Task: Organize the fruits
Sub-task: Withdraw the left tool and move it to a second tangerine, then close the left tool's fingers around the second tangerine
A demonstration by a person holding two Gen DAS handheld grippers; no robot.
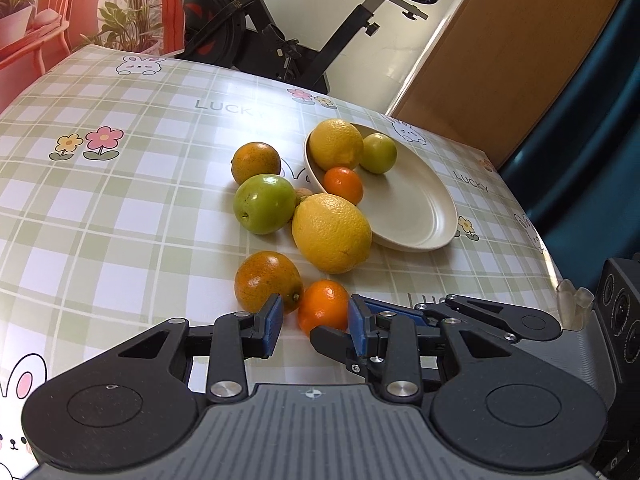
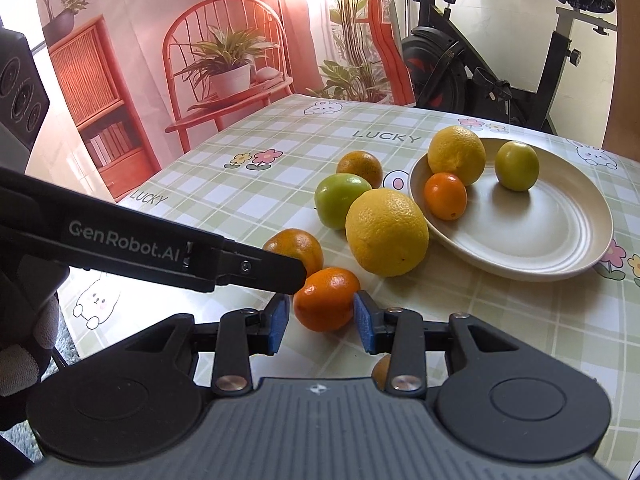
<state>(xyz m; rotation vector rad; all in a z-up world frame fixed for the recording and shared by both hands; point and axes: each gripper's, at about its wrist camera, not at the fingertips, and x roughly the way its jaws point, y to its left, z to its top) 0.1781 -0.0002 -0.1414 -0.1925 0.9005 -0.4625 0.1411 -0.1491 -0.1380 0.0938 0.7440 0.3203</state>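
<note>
A cream plate holds a lemon, a small orange and a green fruit. Beside it on the checked cloth lie a big lemon, a green apple and two dull oranges. A bright small orange sits at both grippers' tips. My left gripper is open, just short of it. My right gripper is open, its blue pads flanking the orange. The left gripper's finger reaches in from the left.
The table's right edge runs close past the plate. An exercise bike stands behind the table, and a backdrop showing a red chair and plants at the far left. Another orange fruit peeks out under my right gripper.
</note>
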